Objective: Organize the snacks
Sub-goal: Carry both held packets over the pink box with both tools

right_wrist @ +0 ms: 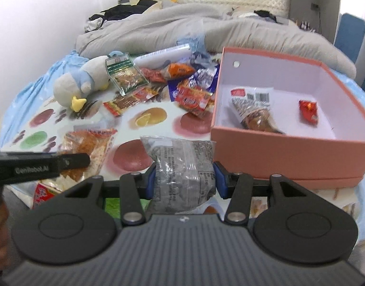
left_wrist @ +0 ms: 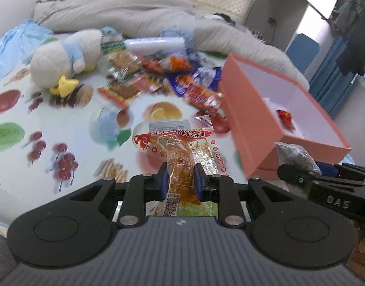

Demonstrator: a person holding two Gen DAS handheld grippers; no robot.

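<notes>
The left claw point(left_wrist: 180, 178) grips an orange snack packet point(left_wrist: 180, 166) between its blue pads, the packet standing up out of the jaws with a clear wrapper behind it. The right claw point(right_wrist: 184, 178) is clamped on a grey bag point(right_wrist: 182, 166), which bulges between the pads. Both loads hang over the bed point(right_wrist: 158, 128), near the front-left corner of the pink box point(right_wrist: 289, 152), which sits on its lid and already holds a cone-shaped snack point(right_wrist: 253, 109) and a small red one point(right_wrist: 308, 109).

The step in hand looks like carrying both items into the box. To do it well, clear the near wall fully before moving across, since a dangling wrapper could catch the rim. Take one claw in at a time so they do not collide, aim for the bare floor between the two snacks inside, and release low. A heap of packets point(right_wrist: 182, 85) beside a plush penguin point(right_wrist: 82, 83) still waits on the bed.
</notes>
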